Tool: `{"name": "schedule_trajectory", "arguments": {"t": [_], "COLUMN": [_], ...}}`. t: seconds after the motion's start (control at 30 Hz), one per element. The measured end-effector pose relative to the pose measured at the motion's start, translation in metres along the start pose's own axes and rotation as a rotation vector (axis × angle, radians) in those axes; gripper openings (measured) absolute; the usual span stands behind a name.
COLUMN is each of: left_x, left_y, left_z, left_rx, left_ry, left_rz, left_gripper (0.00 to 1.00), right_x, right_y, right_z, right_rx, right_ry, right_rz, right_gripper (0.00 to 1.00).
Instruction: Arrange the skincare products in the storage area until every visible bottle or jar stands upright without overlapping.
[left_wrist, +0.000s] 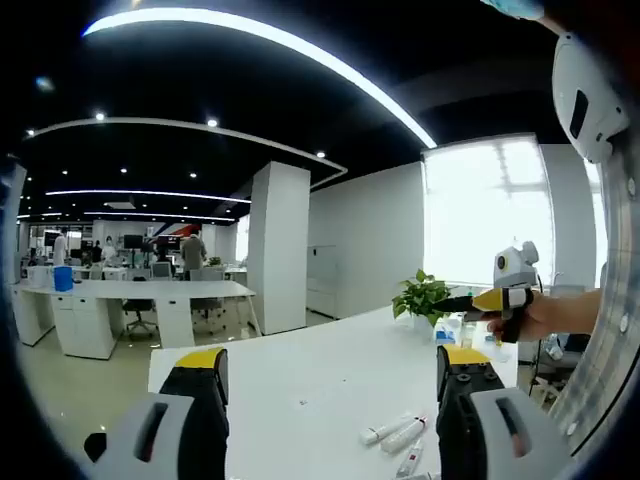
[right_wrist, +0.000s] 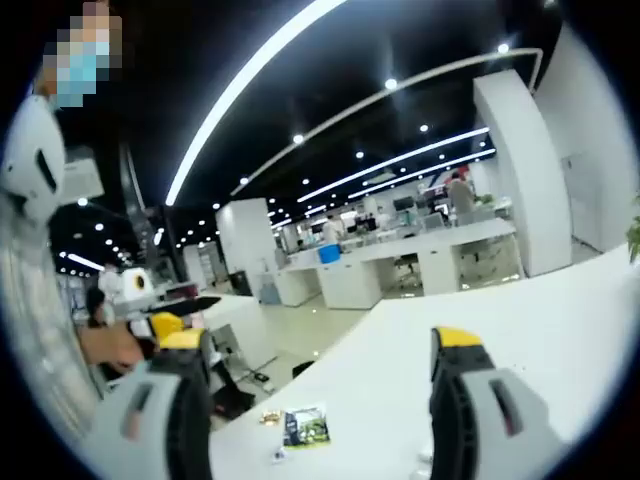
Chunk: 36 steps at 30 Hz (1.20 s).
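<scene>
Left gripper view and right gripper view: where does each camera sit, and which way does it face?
Left gripper view: rides the left gripper, looking across the white table at lying tubes, a potted plant and the window; the right gripper, a hand and a checked sleeve show.
Right gripper view: rides the right gripper, facing over the table edge, where a small packet lies, into the office.
Shared: the white table, open-plan office.

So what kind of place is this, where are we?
Most likely an open-plan office: long white desks with office chairs, strip ceiling lights, and people working in the background. The skincare tubes lie on a white table.
</scene>
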<state>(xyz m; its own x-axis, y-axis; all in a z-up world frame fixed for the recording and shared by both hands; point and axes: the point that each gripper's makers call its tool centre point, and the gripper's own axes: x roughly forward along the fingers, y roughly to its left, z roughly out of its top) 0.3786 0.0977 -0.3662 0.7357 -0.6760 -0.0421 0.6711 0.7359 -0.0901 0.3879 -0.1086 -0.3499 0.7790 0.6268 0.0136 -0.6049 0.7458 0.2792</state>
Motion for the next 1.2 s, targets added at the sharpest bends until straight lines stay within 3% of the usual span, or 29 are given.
{"name": "schedule_trajectory", "arguments": {"t": [0.07, 0.17, 0.23, 0.37, 0.53, 0.63, 0.7, 0.73, 0.8, 0.93, 1.2], "left_x": [-0.005, -0.008, -0.006, 0.000, 0.030, 0.051, 0.068, 0.076, 0.089, 0.103, 0.127], "left_y": [0.005, 0.017, 0.016, -0.001, -0.026, -0.049, -0.061, -0.067, -0.082, -0.096, -0.099], "left_z": [-0.010, -0.017, -0.016, -0.006, -0.013, -0.008, -0.016, -0.023, -0.024, -0.035, -0.035], "left_rx": [0.013, 0.029, 0.048, 0.056, 0.084, 0.061, 0.040, -0.007, -0.042, -0.001, 0.087], "left_ry": [0.029, 0.036, 0.060, 0.011, 0.022, -0.034, -0.022, 0.013, -0.009, 0.083, 0.157], "left_rz": [-0.066, -0.100, -0.088, -0.078, 0.019, 0.052, 0.081, 0.109, 0.079, 0.010, -0.142], "left_gripper": [0.89, 0.91, 0.92, 0.92, 0.91, 0.92, 0.91, 0.90, 0.89, 0.89, 0.84], "right_x": [-0.004, -0.010, -0.014, -0.018, -0.035, -0.049, -0.062, -0.071, -0.083, -0.103, -0.128], "right_y": [0.002, 0.008, 0.006, -0.013, -0.041, -0.062, -0.081, -0.089, -0.097, -0.124, -0.118], "right_z": [0.000, 0.003, 0.004, 0.004, 0.009, 0.008, 0.009, 0.009, 0.013, -0.010, -0.036], "right_rx": [-0.019, -0.028, -0.028, -0.042, -0.083, -0.102, -0.104, -0.100, -0.121, -0.085, -0.026], "right_ry": [-0.001, -0.014, -0.018, 0.004, 0.029, 0.053, 0.070, 0.093, 0.066, 0.090, 0.088], "right_rz": [-0.068, -0.103, -0.103, -0.090, 0.001, 0.037, 0.039, 0.034, 0.039, -0.033, -0.132], "right_gripper": [0.89, 0.89, 0.89, 0.89, 0.90, 0.90, 0.90, 0.90, 0.90, 0.89, 0.89]}}
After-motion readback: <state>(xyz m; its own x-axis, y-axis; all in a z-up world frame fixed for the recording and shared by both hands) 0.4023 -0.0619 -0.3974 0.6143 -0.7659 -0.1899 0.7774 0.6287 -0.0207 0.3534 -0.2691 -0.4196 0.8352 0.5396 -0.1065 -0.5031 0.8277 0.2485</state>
